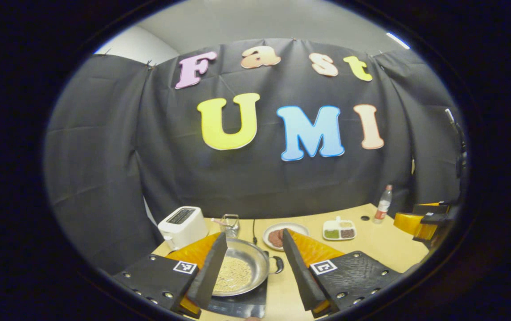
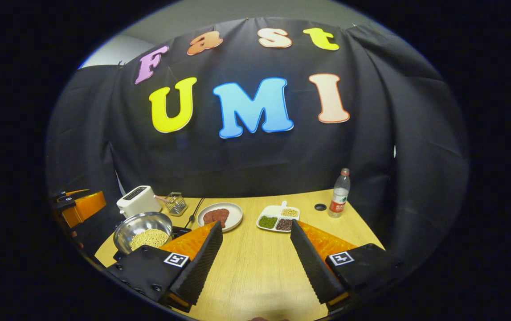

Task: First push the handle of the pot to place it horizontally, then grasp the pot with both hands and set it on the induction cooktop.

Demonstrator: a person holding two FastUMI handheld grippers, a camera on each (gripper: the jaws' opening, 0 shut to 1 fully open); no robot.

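Note:
A steel pot holding pale beans rests on the black induction cooktop at the table's near left. Its small dark handle points right, toward the plate side. My left gripper hovers open above and in front of the pot, with the pot seen between its fingers and nothing gripped. In the right gripper view the pot lies at the far left, beyond one finger. My right gripper is open over bare tabletop. Each gripper also appears at the edge of the other's view: the right gripper, the left gripper.
Behind the pot stand a white toaster and a small glass jar. A plate of reddish food, a divided dish of beans and a water bottle sit toward the back. A black cord runs back to the wall.

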